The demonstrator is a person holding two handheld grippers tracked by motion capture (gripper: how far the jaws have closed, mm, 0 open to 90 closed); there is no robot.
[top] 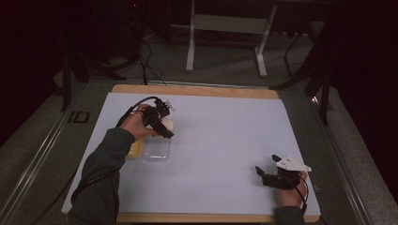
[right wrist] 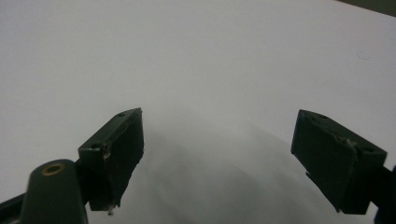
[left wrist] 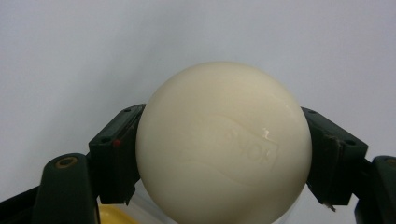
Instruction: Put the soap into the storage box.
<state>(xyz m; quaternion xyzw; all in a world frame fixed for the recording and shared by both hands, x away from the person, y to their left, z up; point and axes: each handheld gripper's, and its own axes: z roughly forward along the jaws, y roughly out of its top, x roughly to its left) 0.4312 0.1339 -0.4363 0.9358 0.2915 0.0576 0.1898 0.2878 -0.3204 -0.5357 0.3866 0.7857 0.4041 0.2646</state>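
one cream-white bar of soap [left wrist: 223, 144], rounded like a smooth egg, sits clamped between the jaws of the left gripper [left wrist: 223, 158]. its surface is glossy and even, with a faint raised brand stamp across the face that looks toward the camera; the letters are too soft to read. in the left gripper view the soap bulges well past both pads, which press on its left and right flanks, so the jaws stand only as far apart as the bar is wide. the pale sheet lies behind it, and a sliver of yellow shows at the bottom edge, under the soap.

in the high view the left gripper [top: 162, 123] is held off the white sheet [top: 225, 140] that covers the wooden table [top: 197, 90], with the soap [top: 167, 124] showing as a pale lump at its tip. it hangs just above the far edge of a clear plastic tray [top: 157, 152], which lies on the sheet close to the person's left hand [top: 137, 125]. a yellow object [top: 135, 149] touches the tray's left side; what it is cannot be told.

two jaws of the right gripper [right wrist: 217, 158] stand wide apart with nothing between them, only bare sheet beyond. in the high view the right gripper [top: 268, 169] rests low near the sheet's near right corner, well apart from the soap and the tray, its grey plate on top.
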